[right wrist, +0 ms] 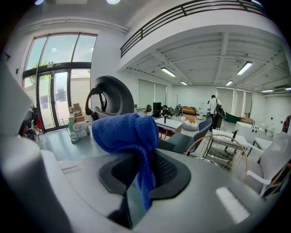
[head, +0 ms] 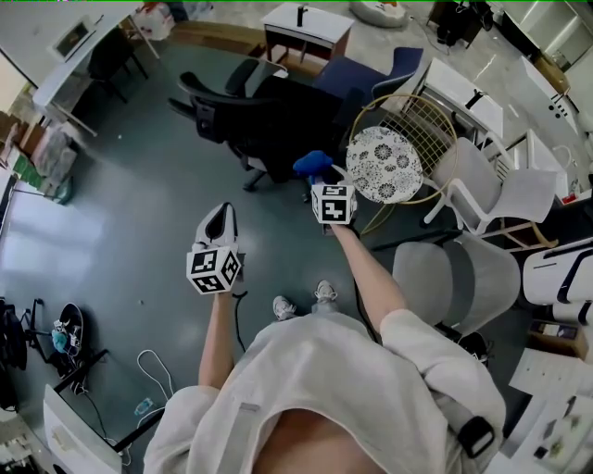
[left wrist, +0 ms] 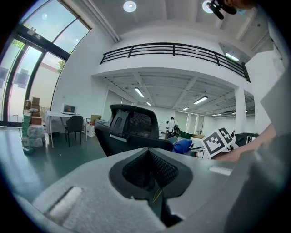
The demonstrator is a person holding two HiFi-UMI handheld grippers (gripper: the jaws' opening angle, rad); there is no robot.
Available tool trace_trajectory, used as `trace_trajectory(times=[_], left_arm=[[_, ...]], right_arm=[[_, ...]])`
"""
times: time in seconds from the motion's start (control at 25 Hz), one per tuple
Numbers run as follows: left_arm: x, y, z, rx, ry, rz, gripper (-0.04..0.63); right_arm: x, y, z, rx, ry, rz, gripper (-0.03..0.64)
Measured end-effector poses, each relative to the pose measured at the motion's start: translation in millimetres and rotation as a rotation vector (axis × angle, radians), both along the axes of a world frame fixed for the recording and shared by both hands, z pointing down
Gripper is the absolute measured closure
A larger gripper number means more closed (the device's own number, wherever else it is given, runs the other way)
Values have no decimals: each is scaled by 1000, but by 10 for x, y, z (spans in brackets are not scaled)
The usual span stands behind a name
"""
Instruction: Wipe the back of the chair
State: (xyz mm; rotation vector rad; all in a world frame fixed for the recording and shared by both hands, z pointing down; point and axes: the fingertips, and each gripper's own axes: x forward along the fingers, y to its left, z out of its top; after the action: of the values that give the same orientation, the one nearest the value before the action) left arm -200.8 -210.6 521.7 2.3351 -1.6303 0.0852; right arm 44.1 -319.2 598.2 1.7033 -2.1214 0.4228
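Note:
The black office chair (head: 269,111) stands ahead of me, its mesh back and headrest (left wrist: 132,124) facing the left gripper view. My right gripper (head: 318,178) is shut on a blue cloth (head: 313,164), which bunches over the jaws (right wrist: 125,132) and hangs down between them. It is held close to the chair's right side, apart from the back. The chair's headrest (right wrist: 111,98) shows behind the cloth. My left gripper (head: 220,219) hangs lower left, farther from the chair, jaws together and nothing in them (left wrist: 151,157).
A wire-backed chair with a patterned cushion (head: 384,165) stands right beside the right gripper. White chairs (head: 491,190) and a grey round seat (head: 454,278) crowd the right. A blue chair (head: 361,79) and a white desk (head: 306,23) lie behind. Cables (head: 153,370) trail at lower left.

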Motion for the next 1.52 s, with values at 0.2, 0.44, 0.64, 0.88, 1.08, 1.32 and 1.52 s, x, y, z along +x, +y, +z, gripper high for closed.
trace_trajectory(times=[0.2,0.44,0.64,0.88,1.08,1.32,1.52], left_arm=[[-31,22,-7,0,-4,-12,591],[-179,118,12,-4,-5,-50,591],[-349,205,-6,-6,-11,-91,591],[-502,321,-14,-10,-17,-132,591],[-443,348,-28,-12,-32,-140,591],[-427,391,10,-35,-51,-173,591],[-379,375,48,-48,-61,-185,591]], right_arm=[[-356,82,12,0,-5,-80,545],[-872,139,-103,15,-20,-180,545],[-1151,99,-148,21,-31,-233,545],[-1163,61,-116,10,-25,-243,545],[-1097,-4,12,-14,-20,-250,545],[-829,-140,175,-54,-27,-232,545],[-633,-209,254,-57,-17,-233,545]])
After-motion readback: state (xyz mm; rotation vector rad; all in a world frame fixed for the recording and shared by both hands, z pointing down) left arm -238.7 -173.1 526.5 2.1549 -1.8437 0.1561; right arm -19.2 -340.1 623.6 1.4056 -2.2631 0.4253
